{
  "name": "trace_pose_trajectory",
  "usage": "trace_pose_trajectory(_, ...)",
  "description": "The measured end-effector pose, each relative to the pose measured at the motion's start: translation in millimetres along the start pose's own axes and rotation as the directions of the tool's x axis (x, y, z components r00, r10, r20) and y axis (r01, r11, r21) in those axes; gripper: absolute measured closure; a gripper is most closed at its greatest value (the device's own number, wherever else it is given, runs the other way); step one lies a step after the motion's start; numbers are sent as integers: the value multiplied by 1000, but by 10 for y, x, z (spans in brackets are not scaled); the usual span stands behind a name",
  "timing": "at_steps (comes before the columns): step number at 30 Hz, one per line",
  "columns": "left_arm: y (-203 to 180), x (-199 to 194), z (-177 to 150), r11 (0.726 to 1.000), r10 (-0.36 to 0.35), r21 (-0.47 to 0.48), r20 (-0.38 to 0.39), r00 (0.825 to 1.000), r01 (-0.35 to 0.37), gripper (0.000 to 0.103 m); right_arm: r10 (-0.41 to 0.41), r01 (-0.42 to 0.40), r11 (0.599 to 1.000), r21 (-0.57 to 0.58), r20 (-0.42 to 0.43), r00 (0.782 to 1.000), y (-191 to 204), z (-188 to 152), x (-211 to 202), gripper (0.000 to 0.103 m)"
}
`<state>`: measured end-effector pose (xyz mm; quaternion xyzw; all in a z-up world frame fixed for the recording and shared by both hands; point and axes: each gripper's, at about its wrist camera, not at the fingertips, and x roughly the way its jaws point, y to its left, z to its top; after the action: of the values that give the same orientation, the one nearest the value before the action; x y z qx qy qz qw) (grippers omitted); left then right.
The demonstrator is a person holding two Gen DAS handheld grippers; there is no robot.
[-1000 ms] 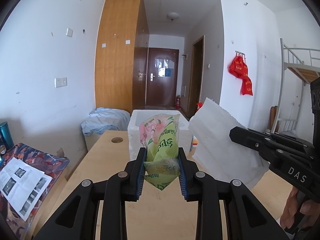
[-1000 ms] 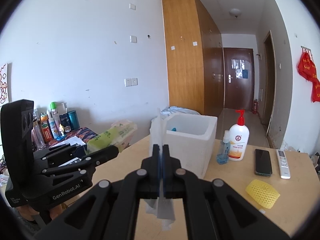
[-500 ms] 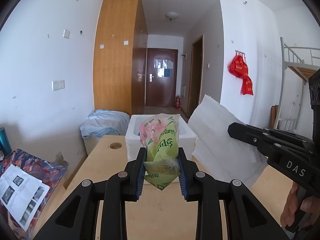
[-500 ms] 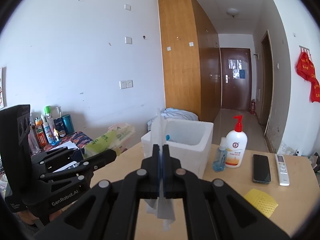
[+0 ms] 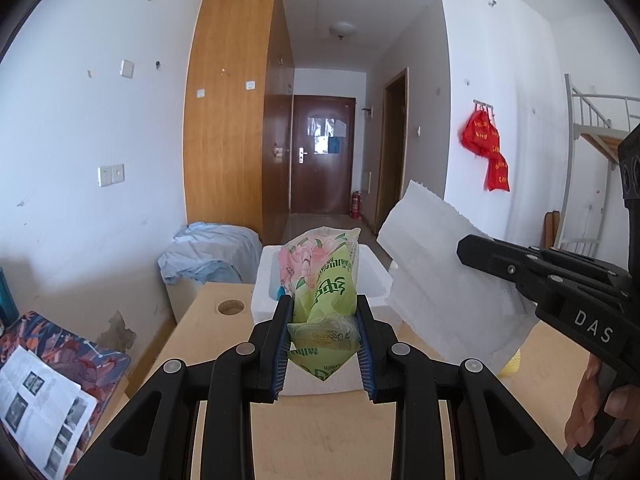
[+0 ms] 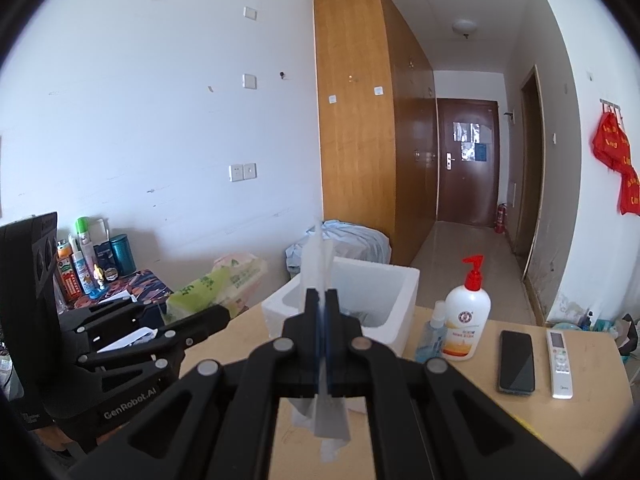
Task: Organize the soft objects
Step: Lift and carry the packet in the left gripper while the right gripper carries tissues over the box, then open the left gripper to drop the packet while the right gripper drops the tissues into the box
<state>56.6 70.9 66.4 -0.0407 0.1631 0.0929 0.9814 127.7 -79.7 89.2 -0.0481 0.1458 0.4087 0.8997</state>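
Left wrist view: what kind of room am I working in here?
Probably a dormitory room: a grey metal loft-bed frame with ladder on one side, a tall wooden wardrobe by the corridor, and a light wooden desk carrying toiletries.

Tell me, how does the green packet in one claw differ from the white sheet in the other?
The green tissue pack is plump, printed with pink flowers and wrapped in plastic; the white paper sheet is plain, thin and flat.

The left gripper holds the pack with its fingers well apart, while the right gripper is pinched almost fully shut on the sheet.

Shared: both are soft, held up above the table near the white foam box.
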Motion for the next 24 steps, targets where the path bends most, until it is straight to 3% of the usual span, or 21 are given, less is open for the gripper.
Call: trace_pose_trajectory(24, 120, 911, 319, 1000, -3, 4, -43, 999, 3, 72, -46, 45, 999, -27, -49, 998, -269, 378, 668, 99)
